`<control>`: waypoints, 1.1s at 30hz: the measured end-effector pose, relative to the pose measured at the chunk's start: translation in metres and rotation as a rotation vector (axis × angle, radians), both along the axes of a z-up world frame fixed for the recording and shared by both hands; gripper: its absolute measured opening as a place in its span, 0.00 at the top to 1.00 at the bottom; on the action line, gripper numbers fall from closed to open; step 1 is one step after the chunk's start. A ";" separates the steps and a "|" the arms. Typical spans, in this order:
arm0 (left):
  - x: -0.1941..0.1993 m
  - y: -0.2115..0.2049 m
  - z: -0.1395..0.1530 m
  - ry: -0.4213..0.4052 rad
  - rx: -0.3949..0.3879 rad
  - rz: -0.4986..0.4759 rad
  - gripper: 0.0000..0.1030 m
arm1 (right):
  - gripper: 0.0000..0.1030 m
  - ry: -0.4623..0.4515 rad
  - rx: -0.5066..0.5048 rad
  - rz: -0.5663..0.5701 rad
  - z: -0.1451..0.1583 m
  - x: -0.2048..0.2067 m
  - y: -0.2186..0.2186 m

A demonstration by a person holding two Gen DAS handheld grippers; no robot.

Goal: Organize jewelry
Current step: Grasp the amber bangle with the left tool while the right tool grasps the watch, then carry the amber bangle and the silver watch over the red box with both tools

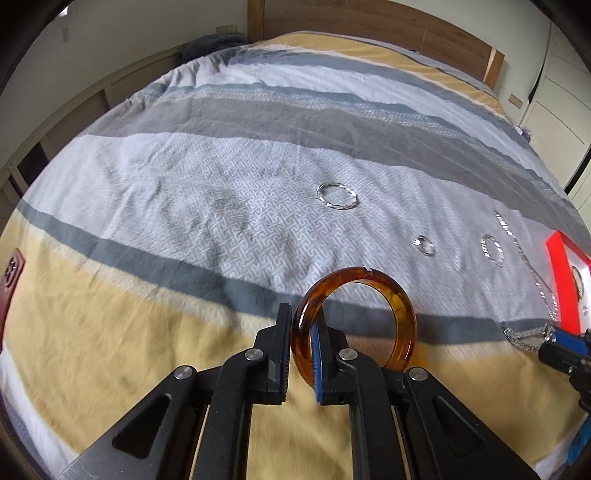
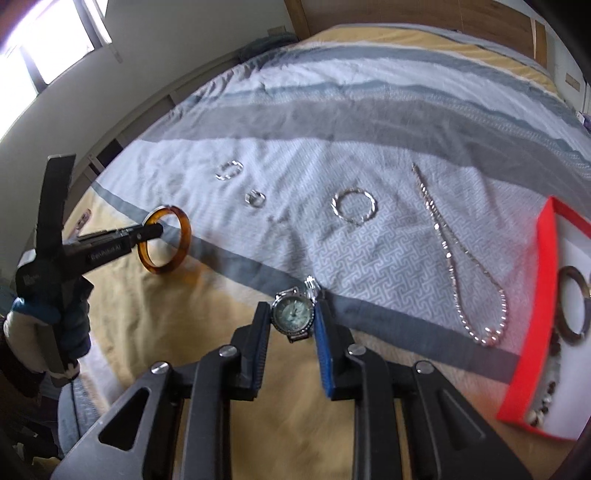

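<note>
My left gripper (image 1: 301, 313) is shut on the rim of an amber bangle (image 1: 402, 306), held upright above the bedspread. The right wrist view shows that gripper (image 2: 151, 230) and bangle (image 2: 184, 229) at the left. My right gripper (image 2: 293, 305) is shut on a silver watch (image 2: 293, 313), face up between the pads, its strap (image 1: 528, 338) hanging. On the cover lie a twisted silver bangle (image 2: 354, 206), a ring (image 2: 255, 197), a small silver bracelet (image 2: 229, 170) and a long chain necklace (image 2: 454, 266). A red box (image 2: 532, 332) at the right holds a dark bangle (image 2: 570, 306) and beads.
The bed (image 1: 184, 155) has a striped grey, white and yellow cover, with a wooden headboard (image 1: 369, 26) behind. A dark red item (image 1: 11, 273) lies at the left edge. A person's gloved hand (image 2: 37, 321) holds the left gripper. White cupboards (image 1: 561, 74) stand at the right.
</note>
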State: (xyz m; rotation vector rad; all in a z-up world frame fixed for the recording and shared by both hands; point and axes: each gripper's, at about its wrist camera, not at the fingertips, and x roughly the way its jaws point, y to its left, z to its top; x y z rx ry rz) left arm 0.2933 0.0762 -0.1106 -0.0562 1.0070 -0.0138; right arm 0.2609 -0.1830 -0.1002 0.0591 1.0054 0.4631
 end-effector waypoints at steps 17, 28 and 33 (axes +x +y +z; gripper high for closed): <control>-0.062 -0.090 0.064 -0.086 -0.017 -0.152 0.91 | 0.78 -0.147 0.005 -0.131 0.075 -0.081 -0.085; -0.054 -0.265 0.077 -0.113 -0.031 -0.435 0.91 | 0.78 -0.165 -0.047 -0.327 0.081 -0.082 -0.216; -0.038 -0.337 0.061 -0.095 0.001 -0.530 0.91 | 0.78 -0.136 -0.052 -0.378 0.062 -0.068 -0.258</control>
